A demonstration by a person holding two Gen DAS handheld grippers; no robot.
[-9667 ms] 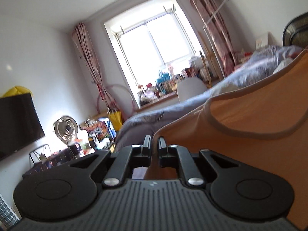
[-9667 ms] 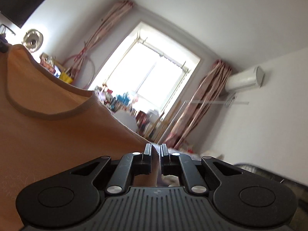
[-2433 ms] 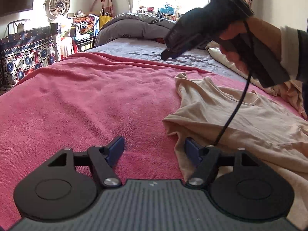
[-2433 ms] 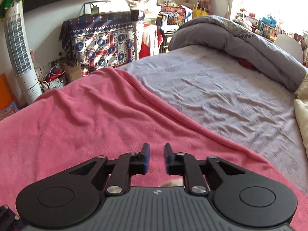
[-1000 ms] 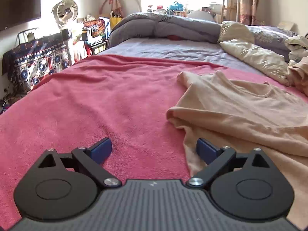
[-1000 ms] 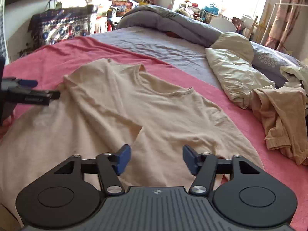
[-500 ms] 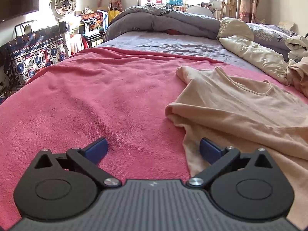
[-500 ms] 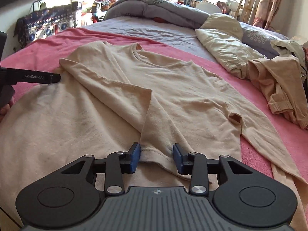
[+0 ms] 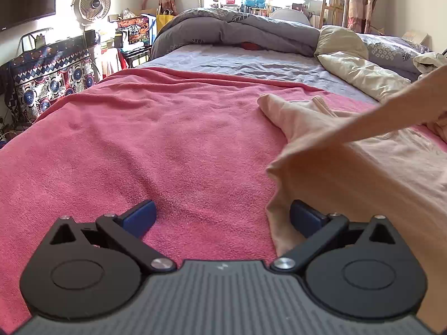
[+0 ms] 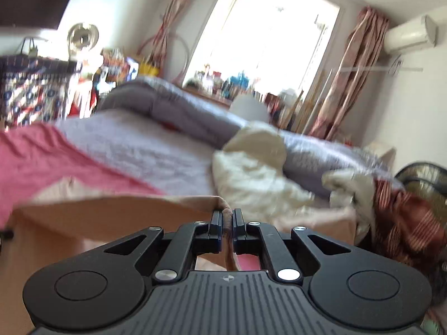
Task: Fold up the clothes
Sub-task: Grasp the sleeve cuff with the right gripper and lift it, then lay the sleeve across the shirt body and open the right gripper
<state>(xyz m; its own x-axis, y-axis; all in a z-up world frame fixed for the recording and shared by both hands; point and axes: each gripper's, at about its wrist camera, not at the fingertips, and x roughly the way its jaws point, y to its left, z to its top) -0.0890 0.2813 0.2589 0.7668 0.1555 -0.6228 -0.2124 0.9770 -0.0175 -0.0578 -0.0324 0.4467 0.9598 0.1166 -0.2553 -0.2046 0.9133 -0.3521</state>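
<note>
The left gripper [image 9: 222, 216] hangs low over the pink blanket [image 9: 134, 150] with its jaws spread wide and nothing between the blue pads [image 9: 139, 216]; the near edge of the beige shirt [image 9: 363, 173] lies just beside the right-hand pad, and whether it touches the pad cannot be told. The shirt lies on the blanket toward the right side of the bed, one sleeve [image 9: 371, 117] pulled up taut and running off to the right.

In the right wrist view (blurred) the right gripper [image 10: 227, 219] has its jaws closed down to a narrow slit, a bunched fold of shirt [image 10: 111, 212] pinched between them and cloth trailing down behind the pads. The rest of the shirt slopes away to the left over the blanket [image 10: 30, 156].

Farther up the bed sit a grey duvet [image 9: 237, 30] and a cream bundle [image 9: 360, 72]. A fan [image 9: 90, 4] stands by the left wall above a patterned cloth [image 9: 47, 78]. A box [image 9: 134, 32] near it carries large printed lettering, too small to read. No other writing is legible in either view.
</note>
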